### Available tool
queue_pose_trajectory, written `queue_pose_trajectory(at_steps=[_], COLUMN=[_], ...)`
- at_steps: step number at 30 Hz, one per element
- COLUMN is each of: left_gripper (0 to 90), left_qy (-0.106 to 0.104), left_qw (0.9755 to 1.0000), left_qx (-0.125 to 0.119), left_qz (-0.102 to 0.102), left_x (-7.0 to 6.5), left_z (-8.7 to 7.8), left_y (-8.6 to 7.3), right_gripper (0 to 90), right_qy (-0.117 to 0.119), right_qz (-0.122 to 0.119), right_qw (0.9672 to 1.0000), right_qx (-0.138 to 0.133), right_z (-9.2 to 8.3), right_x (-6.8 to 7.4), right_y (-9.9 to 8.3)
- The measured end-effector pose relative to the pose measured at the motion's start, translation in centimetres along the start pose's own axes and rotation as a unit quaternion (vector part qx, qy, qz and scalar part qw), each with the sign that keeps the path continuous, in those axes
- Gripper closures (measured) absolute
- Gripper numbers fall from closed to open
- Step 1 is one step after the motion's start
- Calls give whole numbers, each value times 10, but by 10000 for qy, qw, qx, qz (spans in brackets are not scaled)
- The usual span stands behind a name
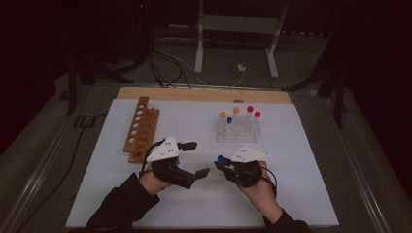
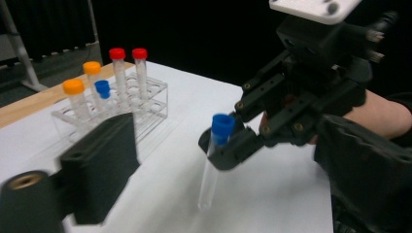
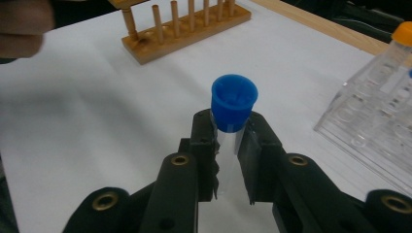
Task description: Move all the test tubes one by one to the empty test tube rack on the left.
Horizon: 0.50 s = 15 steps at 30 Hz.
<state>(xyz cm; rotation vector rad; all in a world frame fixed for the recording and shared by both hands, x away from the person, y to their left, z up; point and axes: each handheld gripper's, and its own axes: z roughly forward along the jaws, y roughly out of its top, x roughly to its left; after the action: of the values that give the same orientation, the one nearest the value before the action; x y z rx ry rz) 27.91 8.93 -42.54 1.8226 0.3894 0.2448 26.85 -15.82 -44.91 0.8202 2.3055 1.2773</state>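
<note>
A clear test tube with a blue cap (image 3: pixel 234 102) stands upright between the jaws of my right gripper (image 3: pixel 228 133), which is shut on it just below the cap. In the high view my right gripper (image 1: pixel 219 162) holds this tube (image 1: pixel 221 158) above the white mat, in front of the clear rack. The left gripper view shows the tube (image 2: pixel 210 179) hanging with its bottom near the mat. My left gripper (image 1: pixel 200 158) is open and holds nothing, a short way left of the tube. One of its fingers (image 2: pixel 97 170) shows blurred.
A clear plastic rack (image 1: pixel 238 130) holds two orange-capped, one blue-capped and two red-capped tubes. A wooden rack (image 1: pixel 142 128) with a row of holes lies at the mat's left. The white mat (image 1: pixel 291 184) covers the table; a wooden strip (image 1: pixel 204 94) runs along its far edge.
</note>
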Motion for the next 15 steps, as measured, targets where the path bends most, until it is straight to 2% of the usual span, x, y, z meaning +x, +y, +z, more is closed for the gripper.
queue_pose_trajectory(at_steps=[5, 15], left_gripper=[181, 412], left_qy=[-64, -28], left_qw=[10000, 9999], left_qx=[43, 139], left_qz=[6, 33], left_x=[-1, -4], left_z=[13, 32], left_y=[1, 5], right_gripper=[769, 769], right_qy=[41, 96], right_qz=[-9, -32], right_qw=[10000, 9999], right_qx=[-3, -1], right_z=[0, 1], right_x=[2, 6], right_y=[0, 1])
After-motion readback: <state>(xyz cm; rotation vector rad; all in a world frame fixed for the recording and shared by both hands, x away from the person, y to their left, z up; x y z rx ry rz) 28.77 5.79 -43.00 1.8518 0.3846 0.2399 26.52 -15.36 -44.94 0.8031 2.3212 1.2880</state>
